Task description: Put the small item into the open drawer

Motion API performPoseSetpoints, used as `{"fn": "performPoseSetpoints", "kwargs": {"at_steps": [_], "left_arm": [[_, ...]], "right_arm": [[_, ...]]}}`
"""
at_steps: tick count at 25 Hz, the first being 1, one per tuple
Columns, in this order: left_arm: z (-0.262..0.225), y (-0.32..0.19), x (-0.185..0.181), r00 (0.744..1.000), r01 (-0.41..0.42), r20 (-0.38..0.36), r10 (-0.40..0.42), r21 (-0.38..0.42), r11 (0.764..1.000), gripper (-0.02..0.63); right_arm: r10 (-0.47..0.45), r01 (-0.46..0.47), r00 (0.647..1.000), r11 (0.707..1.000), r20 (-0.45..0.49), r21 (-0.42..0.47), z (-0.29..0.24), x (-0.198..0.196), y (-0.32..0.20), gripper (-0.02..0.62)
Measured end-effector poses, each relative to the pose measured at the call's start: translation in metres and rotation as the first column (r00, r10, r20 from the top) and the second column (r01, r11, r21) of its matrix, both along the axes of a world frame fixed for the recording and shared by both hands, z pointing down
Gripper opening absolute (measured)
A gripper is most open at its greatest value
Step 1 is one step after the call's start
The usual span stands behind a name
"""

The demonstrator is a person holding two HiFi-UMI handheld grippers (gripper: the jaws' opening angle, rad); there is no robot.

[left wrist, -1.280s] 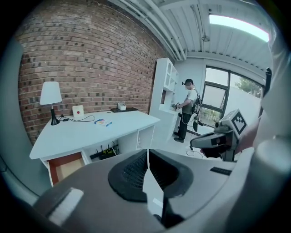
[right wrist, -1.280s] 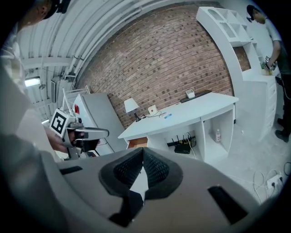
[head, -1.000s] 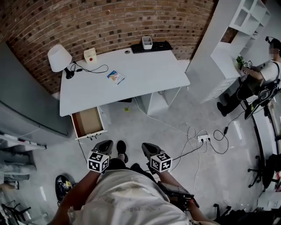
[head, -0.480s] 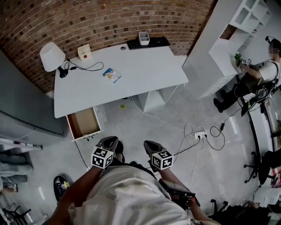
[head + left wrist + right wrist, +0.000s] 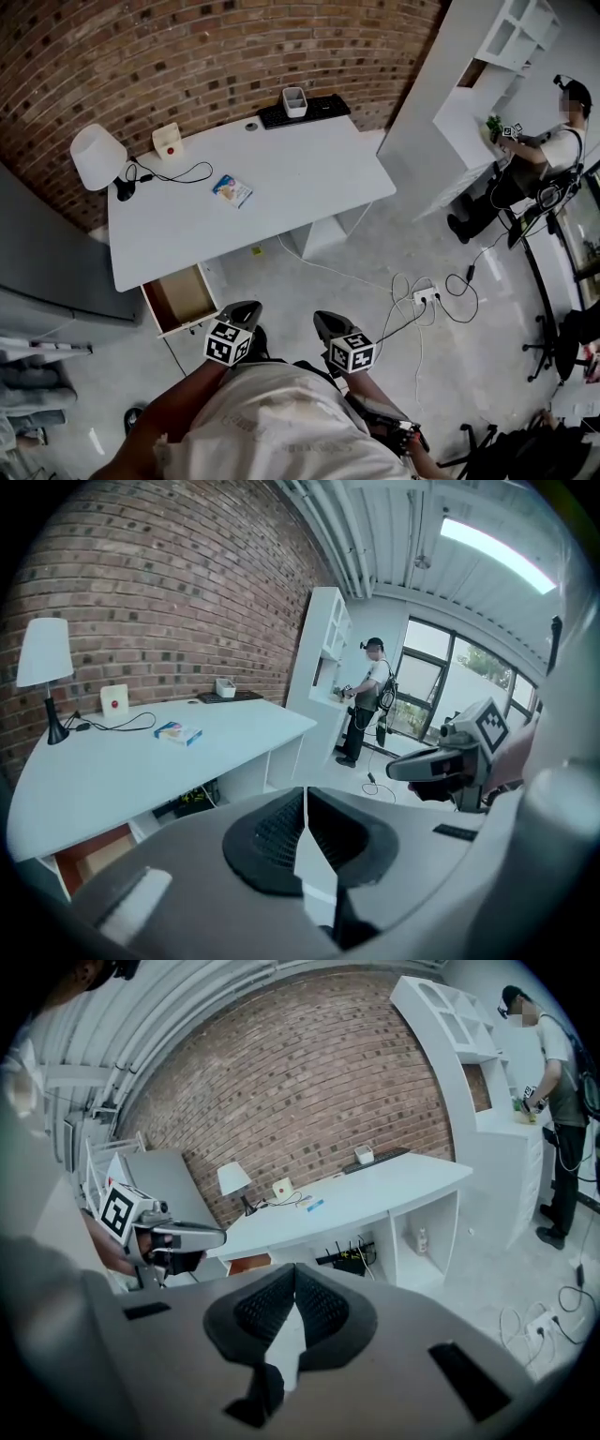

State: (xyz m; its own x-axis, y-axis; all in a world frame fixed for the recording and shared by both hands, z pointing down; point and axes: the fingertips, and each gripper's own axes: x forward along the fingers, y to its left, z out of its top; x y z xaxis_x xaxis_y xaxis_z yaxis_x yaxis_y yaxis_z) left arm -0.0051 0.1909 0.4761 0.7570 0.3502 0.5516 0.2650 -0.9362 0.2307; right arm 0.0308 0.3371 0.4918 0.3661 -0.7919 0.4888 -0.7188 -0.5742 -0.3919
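Note:
The small item, a flat blue and yellow packet [image 5: 231,189], lies on the white desk [image 5: 309,169]; it also shows as the packet [image 5: 178,733] in the left gripper view and as the packet [image 5: 314,1206] in the right gripper view. The open drawer [image 5: 183,298] sticks out under the desk's left end, its wooden bottom bare. My left gripper [image 5: 249,307] is held over the floor just right of the drawer, jaws shut and empty. My right gripper [image 5: 322,318] hangs beside it, also shut and empty. Both are well short of the packet.
On the desk stand a white lamp [image 5: 94,155], a small white box with a red button [image 5: 167,140], a keyboard [image 5: 300,110] and a cup [image 5: 294,97]. Cables and a power strip [image 5: 424,295] lie on the floor. A person [image 5: 553,150] stands at the white shelves at the right.
The desk and drawer have slid left and lower in the head view, so the drawer lies closer to my left gripper. Both grippers stay shut and empty in front of my body.

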Motion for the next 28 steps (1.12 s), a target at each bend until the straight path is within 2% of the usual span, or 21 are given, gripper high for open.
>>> {"fn": "performPoseSetpoints", "kwargs": {"at_steps": [4,9,13,18,21,28], "left_arm": [[0.007,-0.018,0.015,1.000,-0.022,0.009,0.022,-0.014,1.000,0.014],[0.018,-0.041,0.018,0.999,-0.034,0.031,0.036,-0.049,0.998,0.014],[0.020,-0.067,0.024,0.999,-0.028,0.021,0.030,-0.059,0.998,0.014],[0.020,-0.109,0.021,0.999,0.034,0.008,-0.034,-0.068,0.997,0.014],[0.023,-0.132,0.019,0.997,0.082,0.008,-0.081,-0.068,0.994,0.014],[0.025,-0.151,0.017,0.992,0.124,0.016,-0.123,-0.066,0.990,0.014]], "right_arm": [[0.024,-0.024,1.000,1.000,-0.007,-0.016,0.000,0.016,-0.015,0.006],[0.044,-0.044,0.999,0.997,-0.004,-0.055,0.002,0.024,-0.035,0.006],[0.028,-0.029,0.999,0.997,-0.020,-0.072,0.001,0.036,-0.062,0.006],[0.015,-0.017,1.000,0.997,-0.026,-0.069,-0.001,0.051,-0.093,0.006],[-0.014,0.009,0.998,0.998,-0.068,-0.070,-0.012,0.065,-0.112,0.006],[-0.059,0.055,0.997,0.996,-0.059,-0.073,-0.005,0.069,-0.134,0.006]]}}
